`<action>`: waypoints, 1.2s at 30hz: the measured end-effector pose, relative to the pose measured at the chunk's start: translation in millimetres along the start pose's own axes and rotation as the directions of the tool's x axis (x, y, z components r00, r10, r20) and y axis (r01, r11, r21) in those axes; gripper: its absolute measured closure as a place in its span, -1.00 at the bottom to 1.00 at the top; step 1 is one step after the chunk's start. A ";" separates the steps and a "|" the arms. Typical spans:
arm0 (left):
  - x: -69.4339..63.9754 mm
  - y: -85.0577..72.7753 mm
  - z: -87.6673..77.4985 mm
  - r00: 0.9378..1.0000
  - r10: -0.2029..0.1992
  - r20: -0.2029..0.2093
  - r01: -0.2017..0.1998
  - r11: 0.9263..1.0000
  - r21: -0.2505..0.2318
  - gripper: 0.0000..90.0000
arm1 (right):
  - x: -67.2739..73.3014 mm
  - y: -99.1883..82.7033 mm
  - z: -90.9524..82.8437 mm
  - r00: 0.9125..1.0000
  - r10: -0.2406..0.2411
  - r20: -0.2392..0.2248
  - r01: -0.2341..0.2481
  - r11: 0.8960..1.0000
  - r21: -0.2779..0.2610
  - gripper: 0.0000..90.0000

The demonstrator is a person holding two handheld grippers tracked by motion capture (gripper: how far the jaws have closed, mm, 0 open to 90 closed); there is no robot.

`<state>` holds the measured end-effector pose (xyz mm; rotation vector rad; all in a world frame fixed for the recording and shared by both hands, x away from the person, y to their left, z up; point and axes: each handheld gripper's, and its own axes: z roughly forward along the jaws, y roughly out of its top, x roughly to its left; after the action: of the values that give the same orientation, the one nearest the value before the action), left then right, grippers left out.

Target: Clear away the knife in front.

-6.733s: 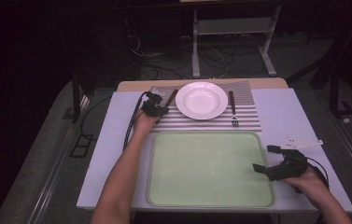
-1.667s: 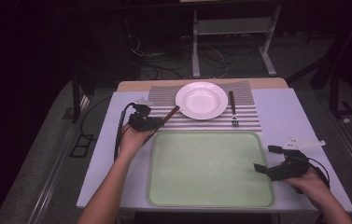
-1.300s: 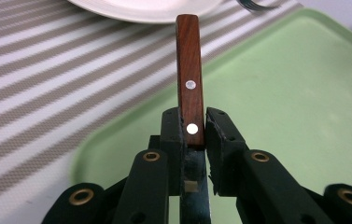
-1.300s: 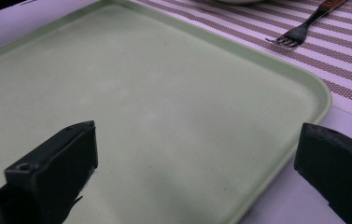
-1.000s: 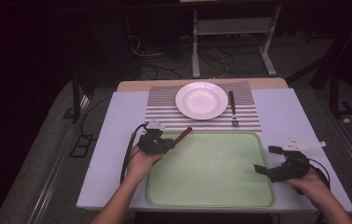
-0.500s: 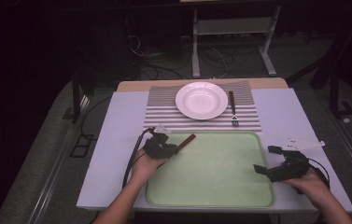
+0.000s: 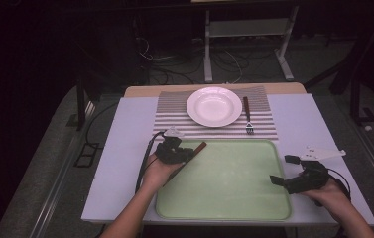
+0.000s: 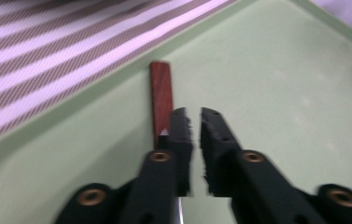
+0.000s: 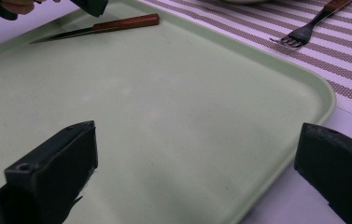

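A knife with a reddish wooden handle [image 7: 198, 148] lies slantwise in the near-left corner of the pale green tray [image 7: 234, 178]. My left gripper [image 7: 187, 153] hovers right over it. In the left gripper view the jaws [image 8: 194, 116] stand a narrow gap apart with nothing between them, and the knife handle [image 8: 161, 93] lies on the tray [image 8: 281, 70] just left of the left jaw. My right gripper [image 7: 281, 169] rests at the tray's right edge, open wide; in its own view [image 9: 197, 154] nothing is between the jaws. That view also has the knife [image 9: 122, 22] flat on the tray [image 9: 164, 116].
Behind the tray lies a striped placemat [image 7: 174, 114] with a white plate [image 7: 214, 106] on it and a wooden-handled fork [image 7: 247, 116] to the plate's right. The fork [image 9: 304, 28] is also in the right gripper view. Cables and table legs stand beyond the table.
My left gripper carried the knife from beside the plate toward me and down onto the tray's left corner. The knife now lies flat. The right gripper has stayed where it was.
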<state>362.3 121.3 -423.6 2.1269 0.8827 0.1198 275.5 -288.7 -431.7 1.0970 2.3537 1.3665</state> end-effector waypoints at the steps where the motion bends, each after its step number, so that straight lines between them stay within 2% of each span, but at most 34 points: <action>1: -0.8 2.4 3.0 1.000 0.012 0.001 -0.012 1.000 0.007 0.96 | 0.0 0.1 0.2 1.000 -0.001 -0.001 0.001 1.000 0.001 -1.00; 10: -5.3 9.3 21.1 0.998 0.054 0.025 -0.055 0.998 0.031 0.99 | 0.7 0.1 0.9 1.000 -0.005 0.003 0.005 1.000 0.009 -1.00; 13: -8.0 8.5 25.1 0.997 0.076 0.025 -0.077 0.996 0.049 0.99 | 1.0 -0.1 0.3 1.000 -0.005 0.009 0.005 1.000 0.008 -1.00; 19: -5.8 6.4 29.6 0.996 0.087 0.010 -0.087 0.993 0.073 0.99 | 1.3 0.0 0.6 1.000 -0.006 0.009 0.006 1.000 0.011 -1.00; 30: 5.7 0.7 27.2 0.998 0.061 -0.018 -0.059 0.995 0.085 0.99 | -0.2 -0.4 -0.8 1.000 -0.004 0.012 0.004 1.000 0.009 -1.00; 36: 8.8 -2.1 22.3 0.998 0.062 -0.032 -0.059 0.994 0.089 0.99 | -0.3 -0.4 -1.5 1.000 -0.003 0.013 0.003 1.000 0.007 -1.00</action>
<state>375.8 113.2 -441.8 2.2404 0.8581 0.1524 274.8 -290.0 -431.3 1.1004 2.3513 1.3471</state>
